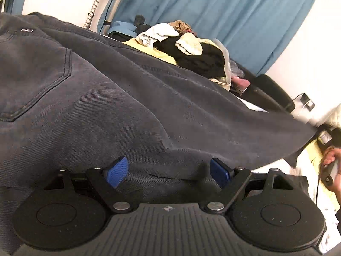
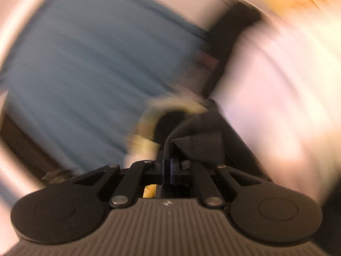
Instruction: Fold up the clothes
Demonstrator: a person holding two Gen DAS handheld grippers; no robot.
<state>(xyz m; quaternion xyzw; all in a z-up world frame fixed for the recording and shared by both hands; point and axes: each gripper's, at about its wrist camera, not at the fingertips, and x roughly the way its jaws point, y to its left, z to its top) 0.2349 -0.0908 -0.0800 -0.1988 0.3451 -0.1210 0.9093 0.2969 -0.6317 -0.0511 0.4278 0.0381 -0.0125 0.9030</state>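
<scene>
In the left wrist view the left gripper has its two blue fingers spread wide apart at the lower middle of the frame, with nothing pinched. The dark grey jeans lie just beyond and between them, a raised fold of the cloth running across the gap and reaching toward the lower right. The jeans fill the left and centre of the frame; one back pocket shows at the left edge. Behind them, upper centre, sits one pile of clothes with white, yellow, cream and black pieces; whether it rests in a container cannot be told. A blue curtain hangs across the top. A hand shows at the right edge.

In the right wrist view, heavily blurred, the right gripper has its fingers pressed together on a fold of dark cloth, seemingly the same jeans, which rises from the fingers toward the centre. The blue curtain fills the left.
</scene>
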